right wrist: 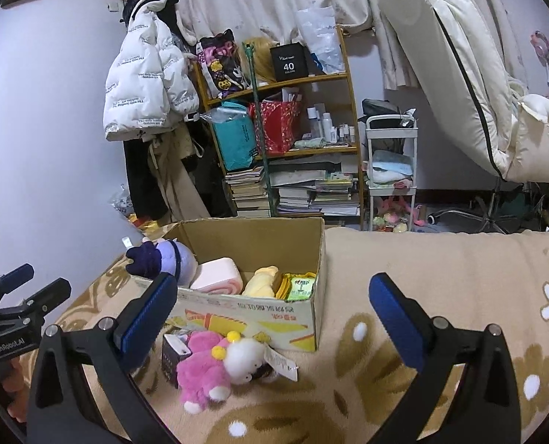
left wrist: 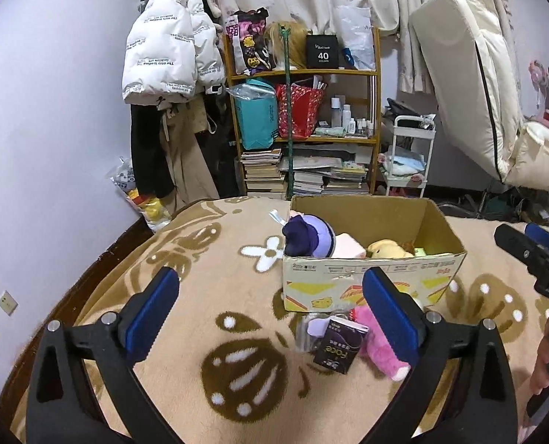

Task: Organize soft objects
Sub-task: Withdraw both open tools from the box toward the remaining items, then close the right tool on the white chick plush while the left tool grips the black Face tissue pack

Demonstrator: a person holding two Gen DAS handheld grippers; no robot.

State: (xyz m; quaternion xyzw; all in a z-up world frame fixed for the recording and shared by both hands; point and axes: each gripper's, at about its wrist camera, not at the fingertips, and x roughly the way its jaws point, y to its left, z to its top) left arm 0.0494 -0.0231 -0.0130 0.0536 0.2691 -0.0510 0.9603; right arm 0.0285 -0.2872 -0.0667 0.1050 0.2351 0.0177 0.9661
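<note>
While both claws hang above the patterned blanket (right wrist: 441, 270) with nothing between their blue pads, the soft things lie ahead of them. The left claw (left wrist: 270, 305) stands wide, its jaws well apart, and beyond its right finger sits the cardboard box (left wrist: 370, 285), open at the top. Just before that same finger, on the blanket and close against the box front, lies the pink plush toy (left wrist: 376, 347), partly hidden by the finger, with a small dark packet (left wrist: 339, 344) just beside it on the left. The right claw (right wrist: 272, 310) is equally wide and empty; the pink plush toy (right wrist: 204, 370) lies near its left finger, low between the jaws, its white head (right wrist: 243, 357) turned toward the box and a paper tag beside it. The dark packet (right wrist: 172, 357) is touching the toy on the far left side. Ahead of the right claw, the cardboard box (right wrist: 252, 310) holds a purple plush (right wrist: 167, 259) leaning over its left rim, a pink and white cushion (right wrist: 218, 275), a yellow plush (right wrist: 261, 281) and a green packet (right wrist: 302, 286). From the left wrist view the right claw (left wrist: 533, 251) shows at the far right edge; from the right wrist view the left claw (right wrist: 22, 292) shows at the far left.
</note>
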